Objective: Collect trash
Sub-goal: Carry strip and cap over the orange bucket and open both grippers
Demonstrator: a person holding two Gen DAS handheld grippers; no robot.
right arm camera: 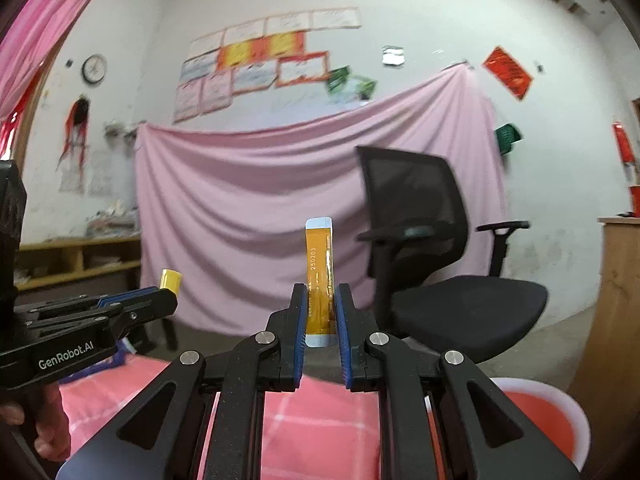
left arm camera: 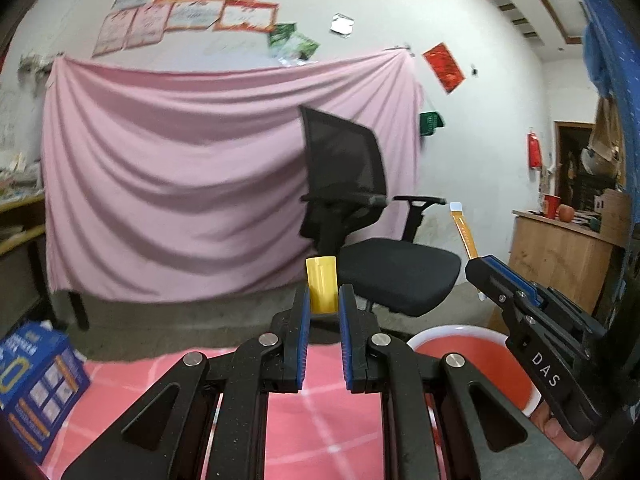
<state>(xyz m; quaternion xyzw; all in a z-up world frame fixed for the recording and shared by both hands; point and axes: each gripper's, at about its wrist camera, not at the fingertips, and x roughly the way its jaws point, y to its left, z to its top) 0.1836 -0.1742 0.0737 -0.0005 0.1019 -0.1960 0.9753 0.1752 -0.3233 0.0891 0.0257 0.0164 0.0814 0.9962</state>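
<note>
Left gripper: the left gripper (left arm camera: 324, 306) is held level above the pink checked tablecloth (left arm camera: 320, 420), fingers pointing toward the draped pink sheet (left arm camera: 180, 168).
Left fingers: pinching a short yellow packet (left arm camera: 321, 286) that stands upright between the blue pads.
Right gripper: the right gripper (right arm camera: 321, 312) is held level beside the left one, above the same cloth.
Right fingers: pinching a long orange sachet (right arm camera: 319, 280), upright, with pale ends.
Bin: a red bucket with a white rim (left arm camera: 472, 330) sits below and right of both grippers.
Writing on sachet: "250203".
Writing on grippers: "DAS" on the right one's side, "GenRobot.AI" on the left one's side.
Other: a black office chair (left arm camera: 360, 208); a blue carton (left arm camera: 36, 384), print unreadable.
</note>
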